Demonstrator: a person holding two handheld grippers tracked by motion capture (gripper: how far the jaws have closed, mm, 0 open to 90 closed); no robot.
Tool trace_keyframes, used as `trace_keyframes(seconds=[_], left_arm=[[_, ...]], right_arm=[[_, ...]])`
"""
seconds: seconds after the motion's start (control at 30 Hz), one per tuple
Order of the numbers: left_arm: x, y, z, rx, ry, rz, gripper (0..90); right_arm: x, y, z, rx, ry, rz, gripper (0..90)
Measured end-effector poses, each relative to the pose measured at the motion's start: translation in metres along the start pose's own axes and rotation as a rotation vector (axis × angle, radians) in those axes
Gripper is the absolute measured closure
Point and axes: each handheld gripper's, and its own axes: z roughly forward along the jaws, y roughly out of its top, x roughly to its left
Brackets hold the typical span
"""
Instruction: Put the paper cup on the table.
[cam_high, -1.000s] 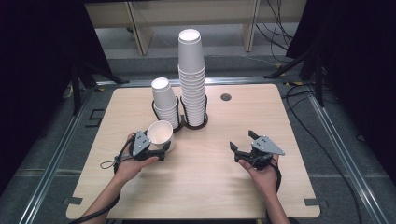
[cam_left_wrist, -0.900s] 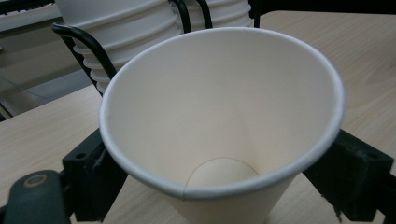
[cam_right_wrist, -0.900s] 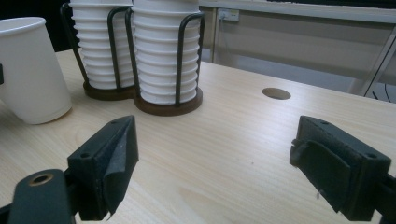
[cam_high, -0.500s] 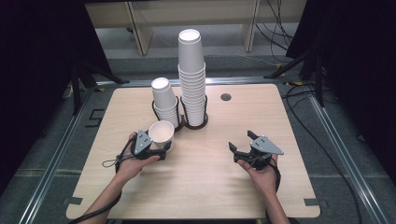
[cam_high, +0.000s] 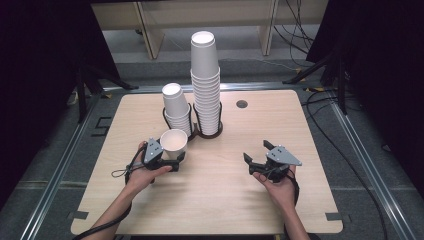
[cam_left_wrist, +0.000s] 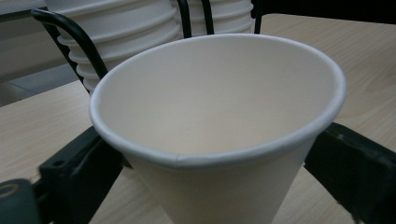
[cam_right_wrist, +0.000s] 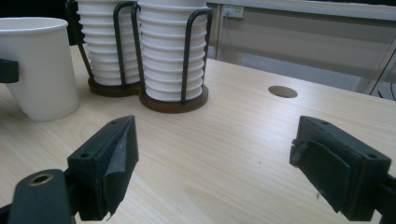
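Standing between the just-opened jaws of the left gripper (cam_high: 172, 161), the loose cup (cam_high: 174, 141) could tip if bumped.

In the left gripper view the paper cup (cam_left_wrist: 219, 135) runs off the lower edge, its base unseen, and hides the pads of the left hand-held gripper (cam_left_wrist: 219, 186), so contact cannot be told. The cup stacks (cam_right_wrist: 144, 46) are cropped at the top in the right gripper view
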Motion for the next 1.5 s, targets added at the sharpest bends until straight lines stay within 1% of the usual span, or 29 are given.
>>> trace_keyframes(seconds=[0.13,0.2,0.27,0.3,0.33,0.37,0.4,0.47,0.53,0.57,0.6,0.63,0.67,0.77,0.8,0.83,0.9,0.93,0.97,1.0,1.03,1.13,1.2,1.27,1.33,1.37,1.4,1.43,1.5], left_arm=[[-0.001,0.0,-0.001,-0.003,0.007,-0.007,0.0],[-0.001,0.0,-0.002,-0.003,0.021,-0.009,0.0],[-0.001,0.001,-0.004,-0.009,0.021,-0.019,0.0],[0.0,0.001,-0.004,-0.018,0.021,-0.019,0.0],[0.0,0.002,-0.006,-0.01,0.025,-0.019,0.0],[0.0,0.003,-0.008,-0.012,0.025,-0.02,0.0],[0.0,0.003,-0.01,-0.015,0.02,-0.027,0.0],[0.001,0.004,-0.013,-0.025,0.028,-0.031,0.0],[0.001,0.004,-0.016,-0.031,0.03,-0.033,0.0],[0.001,0.003,-0.019,-0.032,0.034,-0.033,0.0],[0.001,0.003,-0.021,-0.035,0.034,-0.038,0.0],[0.002,0.002,-0.023,-0.032,0.037,-0.038,0.0],[0.002,0.002,-0.025,-0.036,0.036,-0.04,0.0],[0.003,0.0,-0.033,-0.04,0.044,-0.035,0.0],[0.004,0.0,-0.035,-0.038,0.044,-0.034,0.0],[0.005,-0.001,-0.038,-0.039,0.046,-0.04,0.0],[0.006,-0.003,-0.041,-0.054,0.052,-0.041,0.0],[0.006,-0.003,-0.044,-0.044,0.057,-0.041,0.0],[0.007,-0.005,-0.044,-0.059,0.057,-0.044,0.0],[0.007,-0.005,-0.048,-0.04,0.06,-0.04,0.0],[0.008,-0.007,-0.049,-0.052,0.059,-0.044,0.0],[0.008,-0.011,-0.056,-0.053,0.069,-0.051,0.0],[0.008,-0.015,-0.061,-0.039,0.074,-0.055,0.0],[0.007,-0.02,-0.065,-0.038,0.078,-0.057,0.0],[0.008,-0.026,-0.067,-0.044,0.078,-0.059,0.0],[0.008,-0.028,-0.069,-0.043,0.08,-0.063,0.0],[0.008,-0.03,-0.072,-0.026,0.084,-0.063,0.0],[0.008,-0.032,-0.073,-0.038,0.086,-0.067,0.0],[0.009,-0.035,-0.076,-0.033,0.091,-0.067,0.0]], right_arm=[[0.0,0.0,0.0,-0.002,-0.005,0.002,14.8],[0.0,0.0,0.0,-0.002,-0.005,0.001,14.9],[-0.001,0.0,-0.001,0.009,0.003,-0.002,14.8],[0.0,0.0,0.0,-0.003,0.009,0.003,14.9],[0.0,0.0,0.0,-0.001,0.022,0.015,14.9],[-0.001,0.0,0.0,-0.01,0.013,-0.003,14.9],[0.0,0.0,0.001,-0.004,0.025,0.021,14.9],[0.0,0.0,0.0,-0.002,0.02,0.023,14.9],[0.0,0.0,0.0,-0.002,0.019,0.021,14.9],[-0.001,0.0,0.0,-0.007,0.013,0.006,14.9],[-0.001,0.0,0.0,-0.01,0.002,0.005,14.9],[0.0,0.0,-0.001,-0.001,0.002,0.009,14.9],[0.0,0.0,-0.001,-0.008,-0.003,0.008,14.9],[-0.001,-0.001,-0.001,-0.006,-0.006,0.001,14.9],[-0.001,-0.001,0.0,-0.009,0.003,0.006,14.9],[-0.001,-0.001,-0.001,0.0,0.009,0.01,14.9],[-0.001,-0.001,-0.001,-0.007,-0.006,0.001,14.9],[-0.001,-0.001,-0.001,-0.006,-0.006,0.0,14.9],[0.0,-0.001,-0.001,-0.008,-0.004,0.006,14.9],[0.001,-0.001,-0.001,0.001,0.006,0.023,14.9],[0.001,-0.001,-0.001,0.005,0.01,0.018,14.9],[0.001,-0.001,-0.001,0.005,0.006,0.016,14.9],[0.001,-0.002,-0.001,0.007,0.002,0.017,14.9],[0.001,-0.002,-0.001,0.005,0.0,0.016,14.9],[0.001,-0.002,0.0,0.004,0.017,0.018,14.9],[0.001,-0.002,0.0,0.002,0.008,0.013,14.9],[0.001,-0.002,0.0,-0.001,-0.002,0.004,14.9],[0.001,-0.002,0.0,-0.003,-0.001,0.005,14.9],[0.0,-0.002,0.0,0.001,0.009,0.009,14.9]])
